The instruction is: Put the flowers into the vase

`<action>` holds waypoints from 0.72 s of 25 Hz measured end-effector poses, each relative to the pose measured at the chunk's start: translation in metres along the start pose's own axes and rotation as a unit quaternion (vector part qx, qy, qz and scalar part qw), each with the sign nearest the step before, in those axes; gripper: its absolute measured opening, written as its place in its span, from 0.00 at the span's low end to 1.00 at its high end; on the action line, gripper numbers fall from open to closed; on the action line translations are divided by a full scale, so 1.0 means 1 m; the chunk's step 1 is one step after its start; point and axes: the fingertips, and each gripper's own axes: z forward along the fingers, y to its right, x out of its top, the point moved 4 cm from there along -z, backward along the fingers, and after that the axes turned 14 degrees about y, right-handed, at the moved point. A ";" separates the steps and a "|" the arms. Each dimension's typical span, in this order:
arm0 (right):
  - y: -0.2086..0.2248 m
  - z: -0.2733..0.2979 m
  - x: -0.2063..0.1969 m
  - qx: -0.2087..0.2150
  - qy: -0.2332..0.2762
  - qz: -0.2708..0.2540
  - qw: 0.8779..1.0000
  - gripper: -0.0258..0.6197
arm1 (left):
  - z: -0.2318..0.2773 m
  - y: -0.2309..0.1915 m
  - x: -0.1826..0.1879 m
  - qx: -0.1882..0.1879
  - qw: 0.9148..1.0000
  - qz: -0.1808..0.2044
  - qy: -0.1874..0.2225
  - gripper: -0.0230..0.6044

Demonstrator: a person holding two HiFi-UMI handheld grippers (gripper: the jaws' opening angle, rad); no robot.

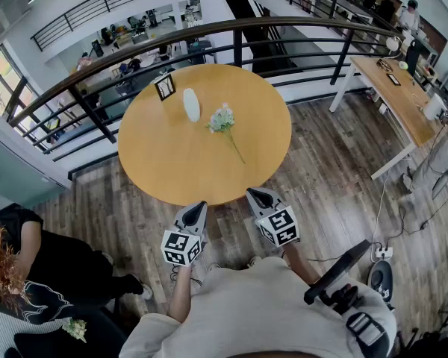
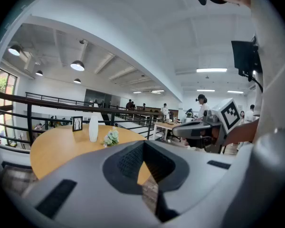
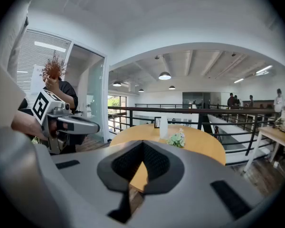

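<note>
A white vase (image 1: 191, 104) stands upright on the far half of a round wooden table (image 1: 172, 170). Just to its right lies a sprig of pale flowers (image 1: 222, 119), its thin stem pointing toward me. Both grippers hover off the table's near edge, over the floor. My left gripper (image 1: 199, 206) and right gripper (image 1: 252, 193) are shut, with nothing held. In the left gripper view the vase (image 2: 93, 127) and flowers (image 2: 112, 137) sit far beyond the closed jaws (image 2: 144, 148). In the right gripper view the vase (image 3: 164, 127) and flowers (image 3: 176, 139) are likewise distant from the jaws (image 3: 142, 146).
A small black picture frame (image 1: 165, 86) stands behind the vase near the table's far edge. A dark railing (image 1: 231, 32) curves behind the table. A person in black (image 1: 30, 267) sits at lower left. A long wooden desk (image 1: 392, 95) stands to the right.
</note>
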 end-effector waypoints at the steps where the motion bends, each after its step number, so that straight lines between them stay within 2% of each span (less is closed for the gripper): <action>1: -0.001 0.000 -0.001 0.000 0.000 0.000 1.000 0.05 | 0.000 -0.001 -0.001 0.000 1.000 0.000 0.000 0.05; 13: 0.000 -0.005 -0.005 0.003 -0.003 0.001 1.000 0.05 | -0.002 0.004 -0.005 0.003 1.000 -0.001 -0.005 0.05; 18: -0.001 -0.006 -0.005 0.012 0.011 0.035 0.999 0.05 | -0.001 0.004 -0.007 0.006 1.000 -0.004 -0.008 0.05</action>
